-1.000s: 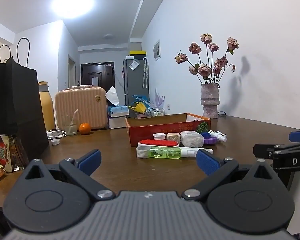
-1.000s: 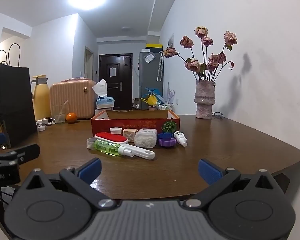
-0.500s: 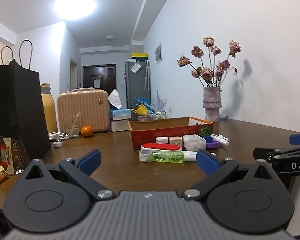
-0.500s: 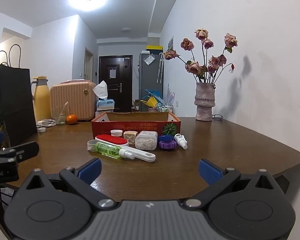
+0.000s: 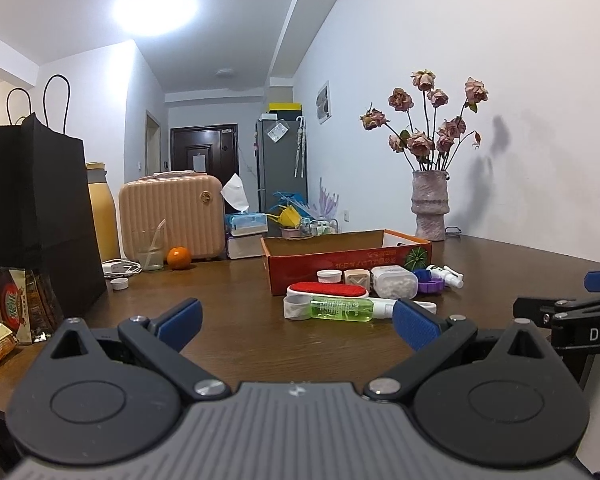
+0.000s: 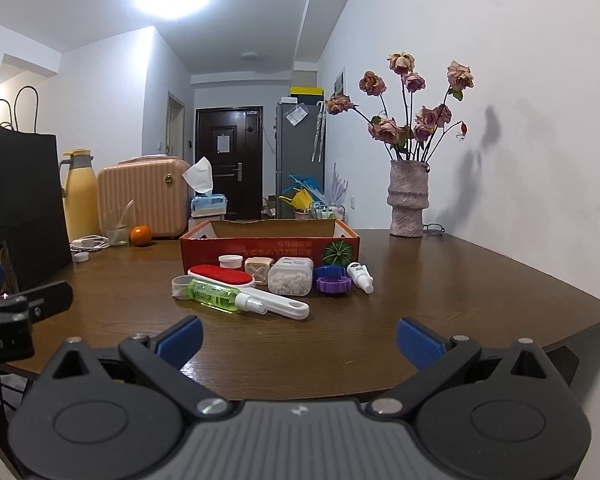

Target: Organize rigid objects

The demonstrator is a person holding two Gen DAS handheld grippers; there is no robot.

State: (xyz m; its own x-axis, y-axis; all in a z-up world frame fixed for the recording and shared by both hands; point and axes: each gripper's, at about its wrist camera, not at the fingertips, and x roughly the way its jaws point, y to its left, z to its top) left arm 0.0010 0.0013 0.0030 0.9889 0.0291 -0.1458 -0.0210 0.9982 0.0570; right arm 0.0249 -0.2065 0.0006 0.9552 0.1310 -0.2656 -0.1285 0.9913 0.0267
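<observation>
A red cardboard box (image 5: pixel 346 258) (image 6: pixel 268 246) stands open on the brown table. In front of it lie a red lint brush with a white handle (image 6: pixel 224 276), a green spray bottle (image 5: pixel 342 308) (image 6: pixel 216 296), a clear box of white pellets (image 6: pixel 290 278), a small white jar (image 6: pixel 230 261), a beige cube (image 6: pixel 256 270), purple and blue rings (image 6: pixel 332 282) and a small white bottle (image 6: pixel 360 276). My left gripper (image 5: pixel 296 320) is open and empty near the table's front edge. My right gripper (image 6: pixel 298 338) is open and empty, to its right.
A black paper bag (image 5: pixel 36 216) and snack packets (image 5: pixel 12 304) stand at the left. A pink case (image 5: pixel 172 216), a yellow flask (image 5: pixel 100 216), a glass (image 5: pixel 150 250), an orange (image 5: pixel 179 258) and a tissue box (image 5: pixel 246 224) stand behind. A vase of dried roses (image 6: pixel 406 204) stands at the back right.
Both grippers have drawn back and lowered slightly; the objects look a little farther off. Both stay open and empty. Nothing on the table has moved.
</observation>
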